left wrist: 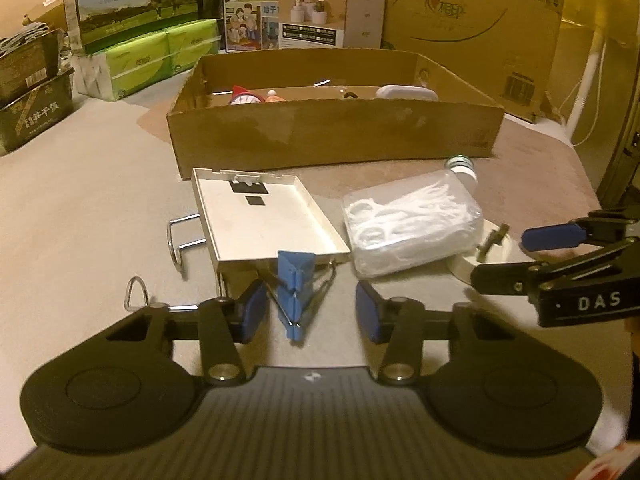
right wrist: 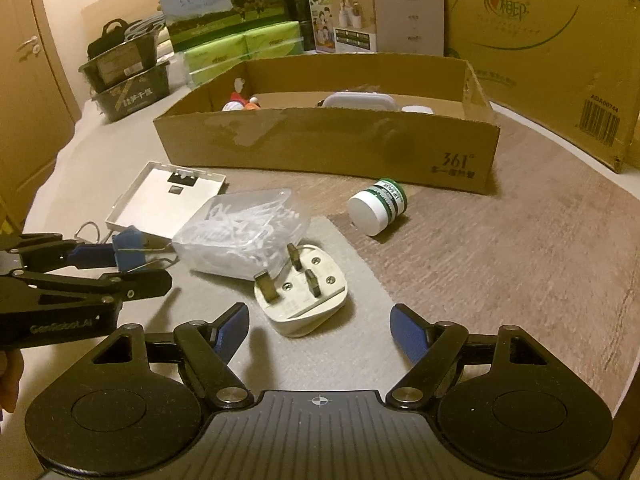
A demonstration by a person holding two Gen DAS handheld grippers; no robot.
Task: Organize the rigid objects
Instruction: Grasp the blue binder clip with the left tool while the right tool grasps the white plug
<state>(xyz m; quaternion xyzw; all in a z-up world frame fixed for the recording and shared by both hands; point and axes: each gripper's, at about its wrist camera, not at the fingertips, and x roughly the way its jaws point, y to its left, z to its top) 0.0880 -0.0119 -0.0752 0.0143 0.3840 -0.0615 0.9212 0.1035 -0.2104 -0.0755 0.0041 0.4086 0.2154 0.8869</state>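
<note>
Here, cardboard box (right wrist: 328, 148) reads "361°"; left gripper (left wrist: 311, 312) "GenRobot.AI".

Both fisheye cameras sit low and close over the tabletop, each looking forward along its own fingers toward the shallow cardboard box (left wrist: 332, 132) (right wrist: 328, 140). The left wrist view faces the blue binder clip (left wrist: 295, 280) and white tray (left wrist: 264, 220); the right wrist view, from further right, faces the white plug (right wrist: 304, 292). Both share the clear floss-pick box (left wrist: 412, 220) (right wrist: 244, 232), and each shows the other gripper at its edge.
</note>
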